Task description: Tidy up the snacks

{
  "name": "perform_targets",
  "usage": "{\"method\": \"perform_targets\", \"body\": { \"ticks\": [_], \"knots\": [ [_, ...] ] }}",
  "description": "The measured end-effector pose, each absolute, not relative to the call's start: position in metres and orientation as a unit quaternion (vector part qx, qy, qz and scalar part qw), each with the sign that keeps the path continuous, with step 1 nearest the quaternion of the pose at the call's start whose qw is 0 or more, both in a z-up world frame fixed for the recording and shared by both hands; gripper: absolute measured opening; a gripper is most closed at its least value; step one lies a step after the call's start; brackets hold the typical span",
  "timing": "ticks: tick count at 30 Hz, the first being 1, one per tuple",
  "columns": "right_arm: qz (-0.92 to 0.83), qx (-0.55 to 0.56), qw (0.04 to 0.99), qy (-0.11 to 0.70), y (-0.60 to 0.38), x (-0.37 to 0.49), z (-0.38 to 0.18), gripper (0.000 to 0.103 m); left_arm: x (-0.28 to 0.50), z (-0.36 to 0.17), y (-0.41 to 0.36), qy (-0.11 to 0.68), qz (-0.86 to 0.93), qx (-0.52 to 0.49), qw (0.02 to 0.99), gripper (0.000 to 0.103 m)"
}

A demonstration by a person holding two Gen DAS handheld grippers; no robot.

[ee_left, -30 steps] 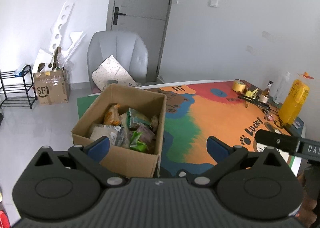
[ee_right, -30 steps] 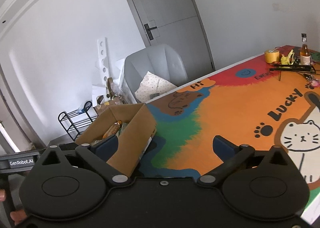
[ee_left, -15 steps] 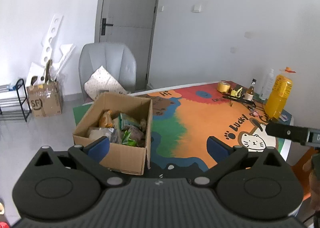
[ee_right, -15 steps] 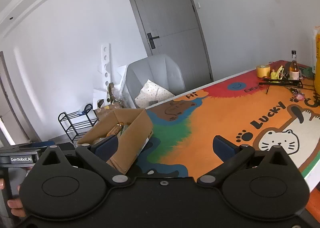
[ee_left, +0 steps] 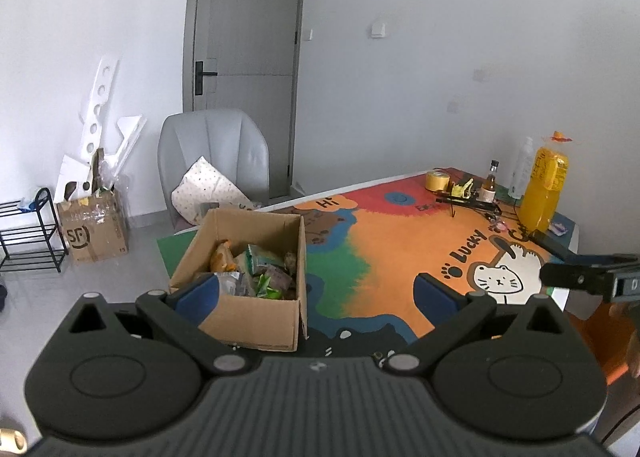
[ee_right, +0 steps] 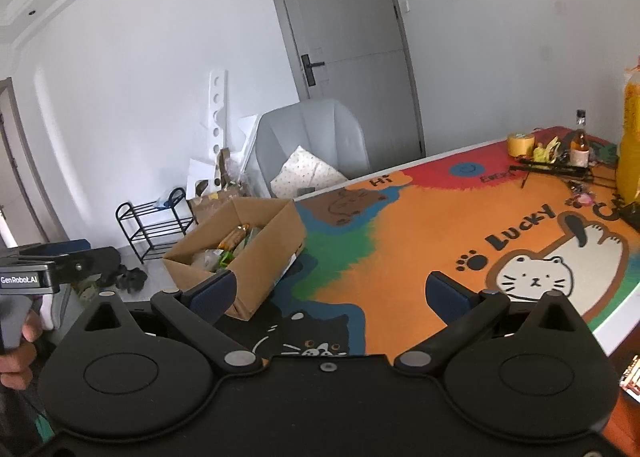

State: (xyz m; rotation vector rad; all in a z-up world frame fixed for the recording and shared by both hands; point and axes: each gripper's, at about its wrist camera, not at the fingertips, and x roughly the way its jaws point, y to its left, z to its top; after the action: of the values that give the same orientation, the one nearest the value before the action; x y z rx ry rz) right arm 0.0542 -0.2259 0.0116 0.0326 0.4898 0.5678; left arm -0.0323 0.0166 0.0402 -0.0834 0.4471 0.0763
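Both the left gripper (ee_left: 316, 291) and the right gripper (ee_right: 330, 293) hang wide open and empty above the near edge of the colourful worktop (ee_left: 404, 241), with the open cardboard box (ee_left: 256, 317) of snack packets (ee_left: 256, 269) just ahead of the left gripper's left finger.

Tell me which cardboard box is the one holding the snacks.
The open cardboard box on the colourful table mat, full of snack packets. The other box, marked SF, sits on the floor by the wall.
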Motion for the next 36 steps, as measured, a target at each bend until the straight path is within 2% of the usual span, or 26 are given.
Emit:
{"method": "perform_targets", "body": {
  "ticks": [36],
  "knots": [
    [0.296,0.022,0.923,0.247,-0.233,0.045,0.013,0.103,-0.028,0.029,0.018,0.246,0.033,-0.046,0.968,0.103]
  ]
}}
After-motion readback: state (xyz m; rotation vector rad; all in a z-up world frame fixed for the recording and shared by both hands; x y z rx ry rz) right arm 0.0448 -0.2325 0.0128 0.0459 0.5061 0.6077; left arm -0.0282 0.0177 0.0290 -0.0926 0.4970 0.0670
